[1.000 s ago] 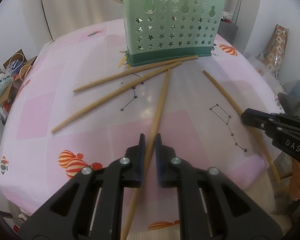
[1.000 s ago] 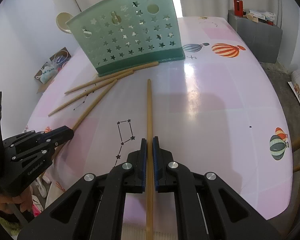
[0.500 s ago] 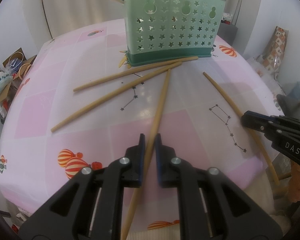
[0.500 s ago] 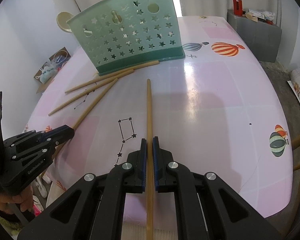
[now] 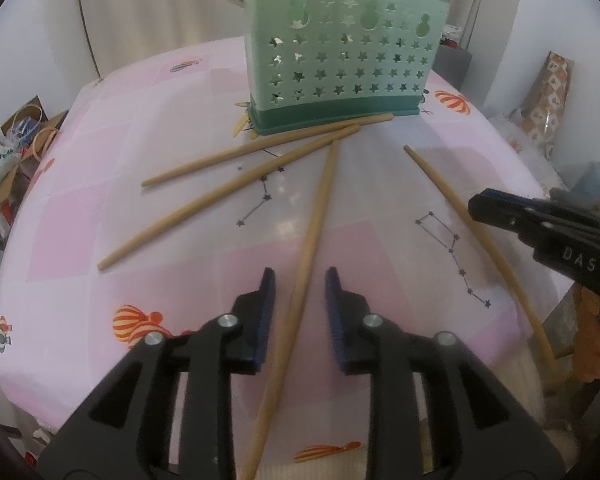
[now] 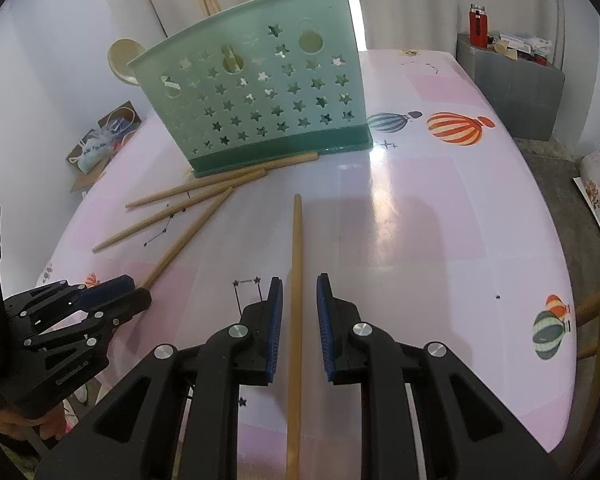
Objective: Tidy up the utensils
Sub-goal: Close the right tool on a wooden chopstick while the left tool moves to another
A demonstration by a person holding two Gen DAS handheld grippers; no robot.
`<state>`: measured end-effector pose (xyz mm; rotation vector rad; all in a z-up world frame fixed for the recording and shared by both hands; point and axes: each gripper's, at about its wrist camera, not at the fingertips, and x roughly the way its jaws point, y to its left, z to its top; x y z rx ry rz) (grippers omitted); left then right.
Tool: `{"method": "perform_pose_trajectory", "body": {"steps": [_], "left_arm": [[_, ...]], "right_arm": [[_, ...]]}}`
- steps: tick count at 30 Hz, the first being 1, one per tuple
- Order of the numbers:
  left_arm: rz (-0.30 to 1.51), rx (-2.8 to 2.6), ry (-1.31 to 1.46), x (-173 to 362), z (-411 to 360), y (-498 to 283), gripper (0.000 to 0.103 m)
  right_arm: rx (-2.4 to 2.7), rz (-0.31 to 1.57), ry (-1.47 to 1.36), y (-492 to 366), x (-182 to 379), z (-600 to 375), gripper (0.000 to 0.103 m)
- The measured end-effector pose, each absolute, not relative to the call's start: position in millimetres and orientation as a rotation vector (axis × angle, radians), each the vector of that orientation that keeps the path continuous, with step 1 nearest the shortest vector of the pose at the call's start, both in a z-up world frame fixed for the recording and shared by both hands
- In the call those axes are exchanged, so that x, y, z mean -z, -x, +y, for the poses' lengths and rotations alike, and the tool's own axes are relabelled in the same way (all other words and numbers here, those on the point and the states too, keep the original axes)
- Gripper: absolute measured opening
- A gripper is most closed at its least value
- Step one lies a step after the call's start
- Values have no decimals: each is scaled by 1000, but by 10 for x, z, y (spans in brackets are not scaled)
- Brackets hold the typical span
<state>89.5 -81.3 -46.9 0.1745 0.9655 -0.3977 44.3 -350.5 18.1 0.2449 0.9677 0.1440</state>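
A green star-punched utensil holder stands at the far side of the pink table. Several wooden chopsticks lie in front of it. One chopstick runs between the jaws of my left gripper, which are opening; the pads stand clear of it. Another chopstick lies between the jaws of my right gripper, also opening and not touching it. Two more chopsticks lie to the left, fanned out from the holder's base.
Utensil handles and a pale spoon stick up from the holder. A cardboard box of clutter sits off the table's left edge. A grey box with a red bottle stands at the far right. The table's near edge is close under both grippers.
Both grippers were shut on their chopsticks; now both pairs of jaws have parted and the chopsticks rest loose between them. Neither hand has moved.
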Motion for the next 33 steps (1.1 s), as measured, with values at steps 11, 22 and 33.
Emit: {"method": "perform_pose_trajectory", "body": {"steps": [11, 22, 33], "left_arm": [[984, 438, -175, 365, -1072, -1368, 27], [964, 420, -266, 483, -1410, -1525, 22], [955, 417, -271, 484, -1418, -1544, 22]], "right_arm": [[-151, 979, -228, -624, -142, -3498, 18], [-150, 987, -211, -771, -93, -3455, 18], [-144, 980, -180, -793, -99, -3386, 17]]}}
